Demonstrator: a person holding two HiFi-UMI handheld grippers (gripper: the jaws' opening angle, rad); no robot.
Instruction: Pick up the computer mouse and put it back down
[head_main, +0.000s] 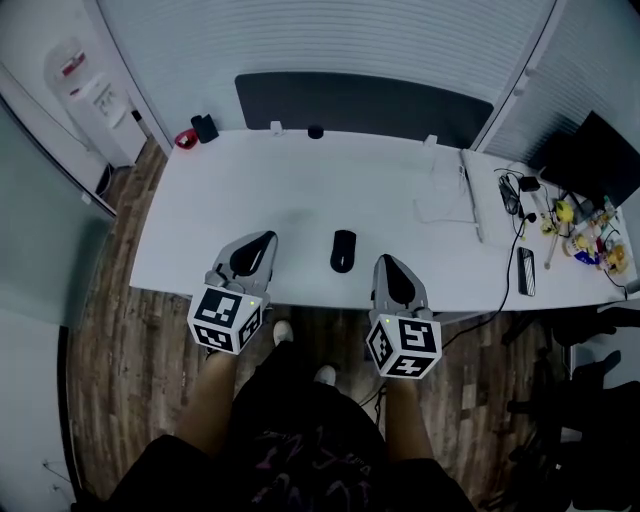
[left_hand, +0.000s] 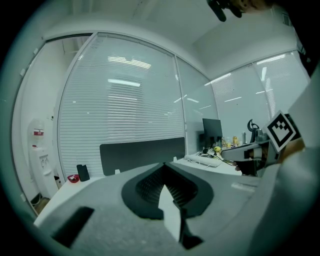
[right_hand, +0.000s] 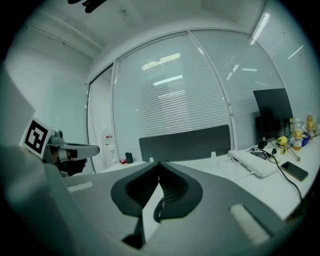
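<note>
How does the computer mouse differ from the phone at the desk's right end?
The computer mouse is a rounded oval; the phone is a flat, narrow rectangle. The computer mouse lies near the middle of the front edge; the phone lies far to the right. Both are dark and rest on the white desk.

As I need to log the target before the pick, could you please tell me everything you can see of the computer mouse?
The computer mouse is a small black oval with a rounded back, plastic by its look. It lies flat on the white table, near its front edge. No cable can be made out. It sits between the left tool and the right tool, apart from both; only the table touches it.
</note>
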